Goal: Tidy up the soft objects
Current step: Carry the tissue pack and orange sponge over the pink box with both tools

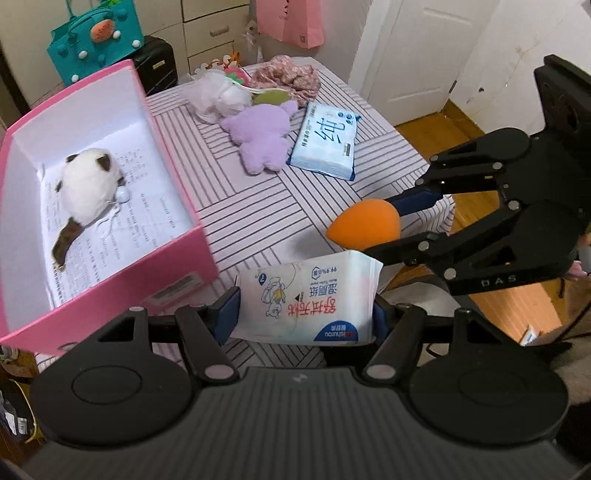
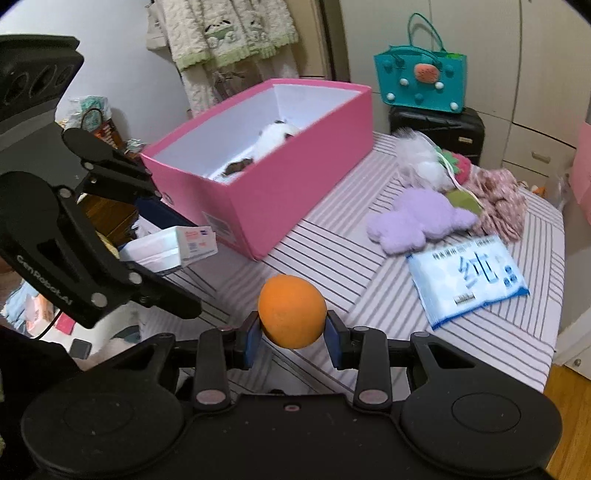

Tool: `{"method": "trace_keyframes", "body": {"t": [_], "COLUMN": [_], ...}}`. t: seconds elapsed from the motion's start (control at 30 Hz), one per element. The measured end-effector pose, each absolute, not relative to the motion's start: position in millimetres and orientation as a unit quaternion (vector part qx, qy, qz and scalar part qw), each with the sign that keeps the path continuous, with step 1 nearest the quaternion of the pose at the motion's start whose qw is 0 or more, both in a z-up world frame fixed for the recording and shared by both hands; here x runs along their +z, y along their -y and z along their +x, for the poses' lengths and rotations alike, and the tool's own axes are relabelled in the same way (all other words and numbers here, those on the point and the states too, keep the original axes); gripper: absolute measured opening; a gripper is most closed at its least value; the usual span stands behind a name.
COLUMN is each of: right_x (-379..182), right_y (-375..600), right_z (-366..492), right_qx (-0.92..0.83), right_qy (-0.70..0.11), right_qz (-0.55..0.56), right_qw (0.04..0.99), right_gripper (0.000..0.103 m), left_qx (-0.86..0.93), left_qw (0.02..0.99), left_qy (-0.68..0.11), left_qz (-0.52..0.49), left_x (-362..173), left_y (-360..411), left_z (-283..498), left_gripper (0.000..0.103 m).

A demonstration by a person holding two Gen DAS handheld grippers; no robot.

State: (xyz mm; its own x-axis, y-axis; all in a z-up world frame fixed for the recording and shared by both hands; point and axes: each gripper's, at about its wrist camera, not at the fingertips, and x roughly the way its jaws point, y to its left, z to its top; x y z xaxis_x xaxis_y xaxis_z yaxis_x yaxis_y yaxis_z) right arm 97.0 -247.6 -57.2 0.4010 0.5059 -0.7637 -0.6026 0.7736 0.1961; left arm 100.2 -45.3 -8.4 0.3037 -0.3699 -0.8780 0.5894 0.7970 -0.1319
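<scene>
My left gripper is shut on a white wet-wipe pack, held above the table's near edge beside the pink box. It also shows in the right wrist view. My right gripper is shut on an orange egg-shaped sponge, also seen in the left wrist view. The pink box holds a white and brown plush cat. A purple plush, a blue tissue pack, a white mesh puff and floral cloth lie on the striped table.
A teal felt bag sits on a black suitcase behind the table. A pink paper bag hangs by the drawers. A white door and wooden floor are at right.
</scene>
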Motion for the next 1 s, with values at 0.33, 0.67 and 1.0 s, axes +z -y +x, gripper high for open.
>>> {"method": "trace_keyframes", "body": {"t": [0.33, 0.67, 1.0], "right_x": [-26, -19, -8], "right_y": [210, 177, 148], "right_z": [111, 148, 211], "right_qx": [0.366, 0.391, 0.393], "right_qy": [-0.417, -0.37, -0.32], "right_qz": [-0.076, -0.086, -0.129], "right_qw": [0.828, 0.838, 0.852], "right_gripper": [0.041, 0.041, 0.041], "left_qx": [-0.257, -0.257, -0.214], "left_qw": [0.834, 0.857, 0.874], "left_qy": [-0.476, -0.434, -0.429], "left_qz": [0.106, 0.101, 0.078], "left_x": [22, 15, 15], "left_y": [1, -25, -48], "left_z": [112, 154, 242], "left_gripper": [0.068, 0.068, 0.068]}}
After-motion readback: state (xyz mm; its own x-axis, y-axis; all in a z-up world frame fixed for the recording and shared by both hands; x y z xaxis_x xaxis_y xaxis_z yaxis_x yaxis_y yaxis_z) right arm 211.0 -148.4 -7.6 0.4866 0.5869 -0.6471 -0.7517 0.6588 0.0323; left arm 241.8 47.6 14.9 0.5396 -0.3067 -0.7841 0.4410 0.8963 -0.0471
